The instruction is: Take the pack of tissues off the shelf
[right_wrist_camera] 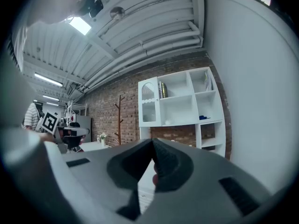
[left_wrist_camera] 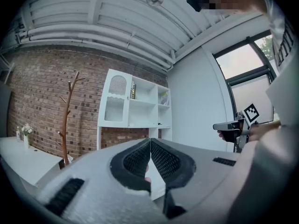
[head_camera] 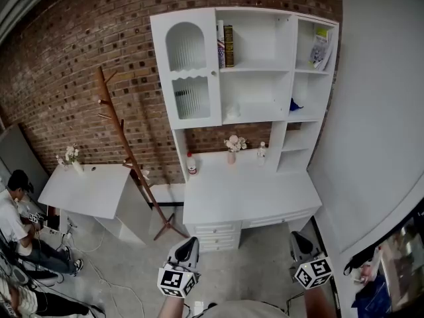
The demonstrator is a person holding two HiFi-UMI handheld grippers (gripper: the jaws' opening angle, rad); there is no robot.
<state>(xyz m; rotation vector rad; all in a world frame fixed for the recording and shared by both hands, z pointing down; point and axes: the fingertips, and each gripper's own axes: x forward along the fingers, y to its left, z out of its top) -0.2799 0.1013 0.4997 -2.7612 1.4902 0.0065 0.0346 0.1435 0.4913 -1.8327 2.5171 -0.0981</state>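
While well short of desk (head_camera: 252, 201) front edge, left gripper (head_camera: 189, 240), right gripper (head_camera: 298, 237): fingers closed, empty.

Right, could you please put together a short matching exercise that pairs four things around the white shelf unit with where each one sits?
Things:
1. dark book
2. wooden coat rack
3. vase of flowers
4. blue object

Places:
A. on the desk, below the shelves
B. in the narrow right-hand column of the shelf unit
C. standing on the floor, left of the shelf unit
D. on the top shelf

Pairs: 1-D, 2-C, 3-A, 4-B
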